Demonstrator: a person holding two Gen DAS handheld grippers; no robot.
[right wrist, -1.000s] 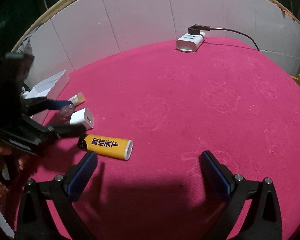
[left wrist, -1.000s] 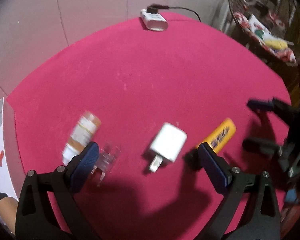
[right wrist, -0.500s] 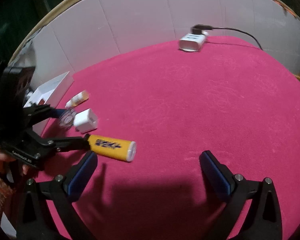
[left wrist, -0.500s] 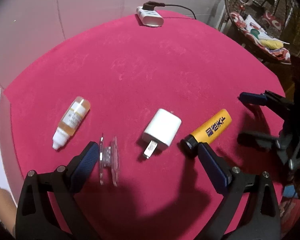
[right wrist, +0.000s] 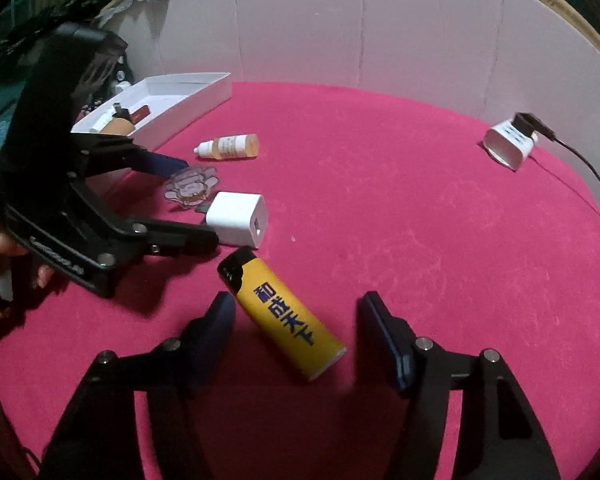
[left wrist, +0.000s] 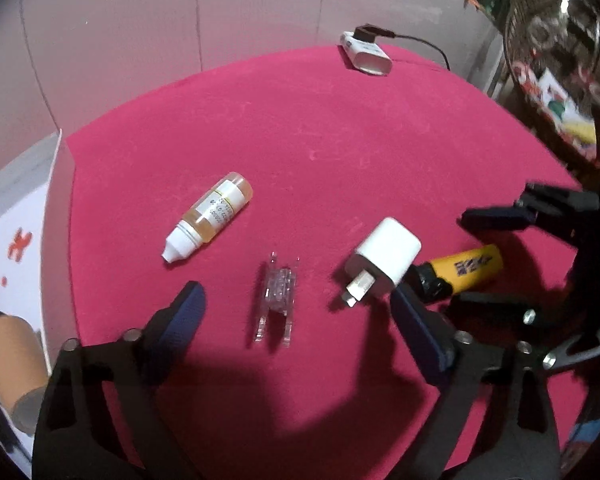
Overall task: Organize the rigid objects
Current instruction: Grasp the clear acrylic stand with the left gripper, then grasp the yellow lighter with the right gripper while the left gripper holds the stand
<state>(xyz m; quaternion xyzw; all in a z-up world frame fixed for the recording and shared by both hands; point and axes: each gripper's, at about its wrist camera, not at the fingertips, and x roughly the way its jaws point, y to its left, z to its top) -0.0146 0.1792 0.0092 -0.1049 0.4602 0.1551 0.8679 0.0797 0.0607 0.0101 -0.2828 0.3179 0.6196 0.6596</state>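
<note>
On the pink round table lie a small dropper bottle (left wrist: 209,216) (right wrist: 230,147), a clear acrylic stand (left wrist: 278,298) with a cartoon figure (right wrist: 190,189), a white charger cube (left wrist: 384,260) (right wrist: 239,219) and a yellow lighter (left wrist: 466,270) (right wrist: 286,316). My left gripper (left wrist: 296,316) is open, with the acrylic stand between its fingers. My right gripper (right wrist: 296,332) is open, its fingers on either side of the lighter. The right gripper shows in the left wrist view (left wrist: 496,256); the left gripper shows in the right wrist view (right wrist: 188,200).
A white open box (right wrist: 172,98) (left wrist: 16,232) with small items stands at the table's left edge. A white power strip (left wrist: 366,54) (right wrist: 508,146) with a black cable lies at the far edge. A white curved wall rings the back.
My left gripper has shifted left, so the acrylic stand now lies between its fingers. My right gripper has moved forward and left over the lighter.
</note>
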